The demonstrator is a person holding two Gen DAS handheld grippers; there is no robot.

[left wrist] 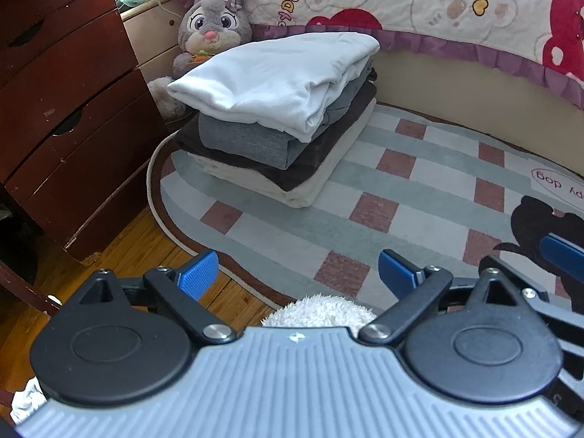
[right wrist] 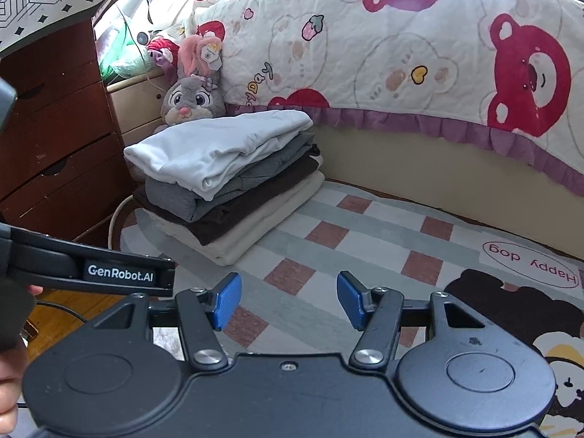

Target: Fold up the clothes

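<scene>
Blue pads (left wrist: 199, 273) of the left gripper (left wrist: 297, 273) stand spread wide with nothing between them, hanging above the near edge of a checked rug (left wrist: 383, 189); a white fluffy thing (left wrist: 317, 310) peeks up just behind its body. The right gripper (right wrist: 288, 301) is also spread, less widely, and empty, over the same rug, with the left gripper's arm crossing the lower left of its view.

Ahead of both, the stack of folded clothes (left wrist: 277, 116) sits on the rug's far left corner: a white garment (right wrist: 215, 146) on top, grey (right wrist: 171, 197) beneath it, then dark brown (right wrist: 233, 219), and cream (right wrist: 255, 230) at the bottom. A grey plush rabbit (left wrist: 210, 25) leans right behind the pile.

The rug lies on a wooden floor (left wrist: 127, 248) and carries a dark cartoon dog with the words "Happy dog". A dark red chest of drawers (left wrist: 62, 102) stands to the left. Along the back runs a bed base (right wrist: 419, 168) draped with a quilt (right wrist: 401, 43) printed with red bears and edged with a purple frill.
</scene>
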